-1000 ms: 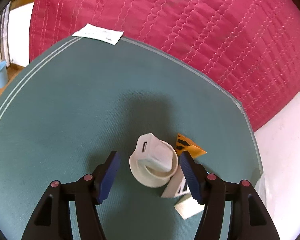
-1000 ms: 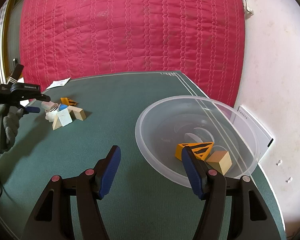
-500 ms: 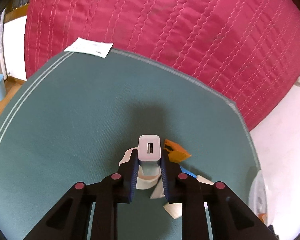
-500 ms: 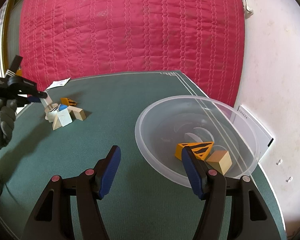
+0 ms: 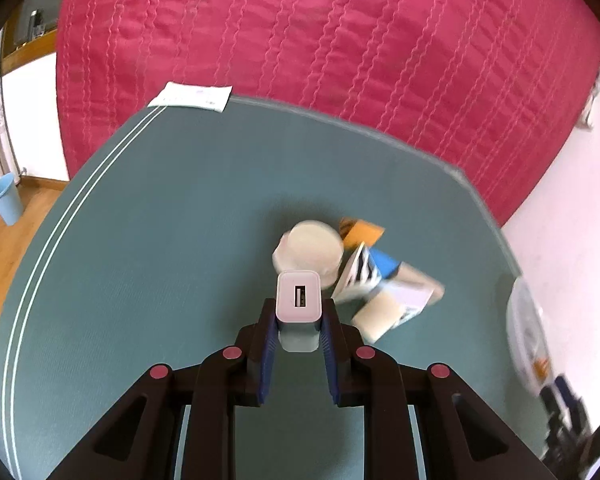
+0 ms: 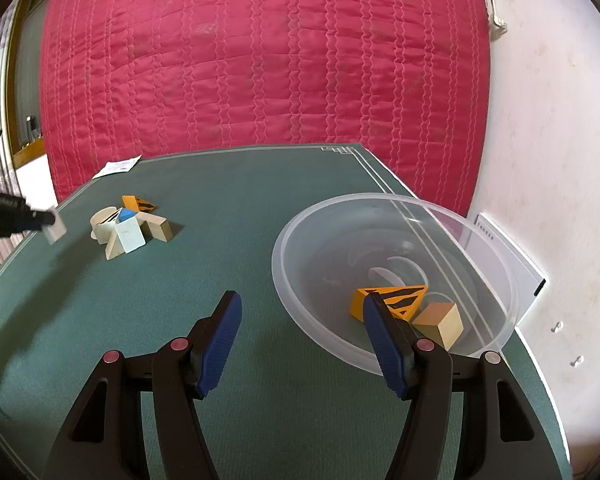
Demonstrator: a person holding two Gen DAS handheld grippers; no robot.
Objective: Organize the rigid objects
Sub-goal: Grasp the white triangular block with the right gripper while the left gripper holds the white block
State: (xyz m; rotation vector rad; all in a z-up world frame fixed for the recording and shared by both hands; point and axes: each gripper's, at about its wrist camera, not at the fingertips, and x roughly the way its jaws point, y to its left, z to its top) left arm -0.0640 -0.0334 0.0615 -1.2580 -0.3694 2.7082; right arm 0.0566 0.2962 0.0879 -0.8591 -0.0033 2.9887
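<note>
Left tool (image 5: 298, 320): fingers clamped on a white USB charger block (image 5: 298, 300), port face pointing forward, block sticking out past the fingertips. It is lifted off the green bench (image 5: 140, 260), judging by the right wrist view, where the block hangs in the air at far left.

Just ahead of the left tool, below the charger: the remaining pile. White round cap (image 5: 310, 246) straight ahead, orange striped wedge (image 5: 362, 232) ahead and to the right, blue-and-striped piece (image 5: 374, 268) and pale wooden blocks (image 5: 392, 304) to the right. Some motion blur here; exact contacts within the pile are hard to read.

Right tool (image 6: 302, 340): fingers spread apart, gripping nothing, hovering low over the bench. Clear plastic bowl (image 6: 396, 240) sits just ahead and to its right; right finger overlaps the near rim in view. Inside the bowl: an orange striped triangle (image 6: 400, 298) and a tan wooden cube (image 6: 440, 322).

Step in hand, as I judge it: carrying the charger from pile to bowl. Two pieces sorted, several left.

Next move calls for swinging the left tool rightward across the bench to above the bowl, which shows at the far right edge of its view, then parting the fingers low inside the rim. Keep clear of the right tool parked at the near rim.
</note>
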